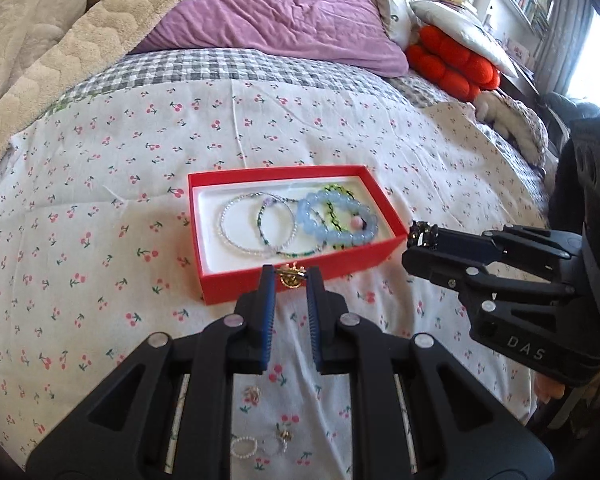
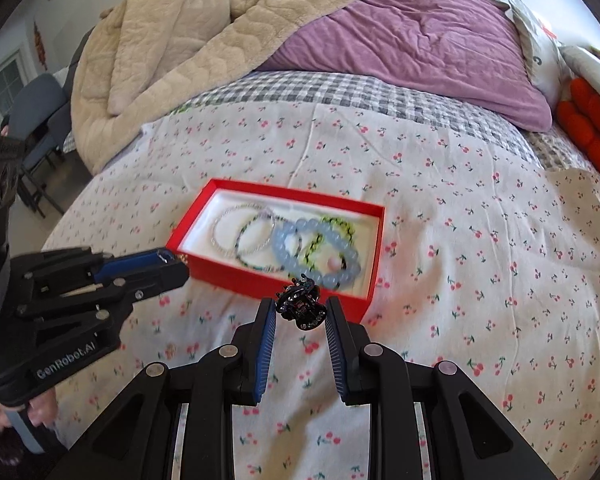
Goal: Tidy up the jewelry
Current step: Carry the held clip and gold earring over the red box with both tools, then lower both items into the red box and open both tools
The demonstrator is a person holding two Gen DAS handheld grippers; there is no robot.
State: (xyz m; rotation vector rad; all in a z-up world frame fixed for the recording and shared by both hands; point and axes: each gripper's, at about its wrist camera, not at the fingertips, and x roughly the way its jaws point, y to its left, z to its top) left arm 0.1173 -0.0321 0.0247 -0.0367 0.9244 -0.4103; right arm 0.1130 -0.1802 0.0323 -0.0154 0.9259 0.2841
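Observation:
A red box (image 1: 300,276) with a white lining lies on the cherry-print bedspread and holds several beaded bracelets (image 1: 336,220); it also shows in the right wrist view (image 2: 260,280). My left gripper (image 1: 291,276) is shut on a small gold piece (image 1: 291,278) at the box's near wall. My right gripper (image 2: 300,308) is shut on a black studded piece (image 2: 300,306) just before the box's near right corner; it shows in the left wrist view (image 1: 422,236) too.
Small loose pieces, a pearl ring (image 1: 244,448) and gold bits (image 1: 252,394), lie on the bedspread under my left gripper. A purple pillow (image 2: 420,40), beige blanket (image 2: 172,40) and orange cushion (image 1: 452,64) lie at the back.

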